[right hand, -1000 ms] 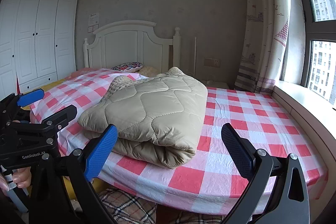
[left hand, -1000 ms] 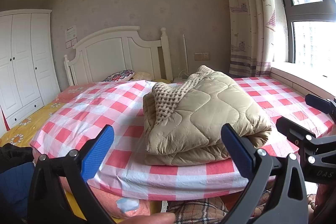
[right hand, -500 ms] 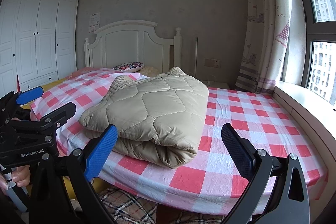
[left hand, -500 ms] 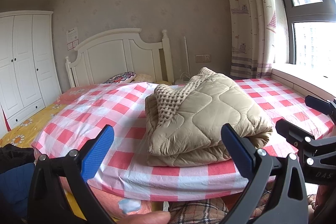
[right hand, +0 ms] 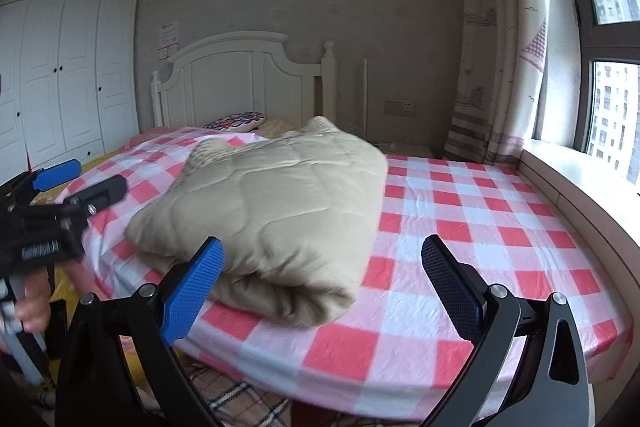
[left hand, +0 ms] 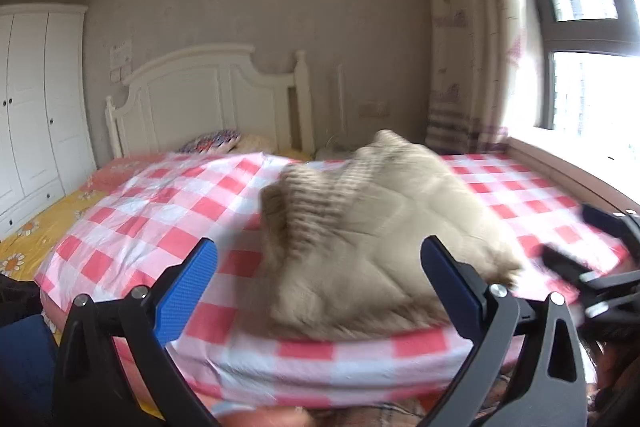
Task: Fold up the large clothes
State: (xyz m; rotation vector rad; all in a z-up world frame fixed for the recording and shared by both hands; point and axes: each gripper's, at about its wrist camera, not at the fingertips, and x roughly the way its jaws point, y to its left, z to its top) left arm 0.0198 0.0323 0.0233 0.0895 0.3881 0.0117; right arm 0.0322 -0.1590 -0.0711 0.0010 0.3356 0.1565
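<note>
Both hand-held grippers, left hand-held gripper (left hand: 316, 283) and right hand-held gripper (right hand: 320, 279), have moved nearer the folded beige jacket (right hand: 276, 203) on the bed (right hand: 460, 227), fingers apart, empty.

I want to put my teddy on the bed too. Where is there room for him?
The widest bare patch of the checked sheet lies between the folded beige quilted coat and the window ledge. Another patch lies between the coat and the yellow sheet. It is crowded by the pillows at the headboard.
</note>
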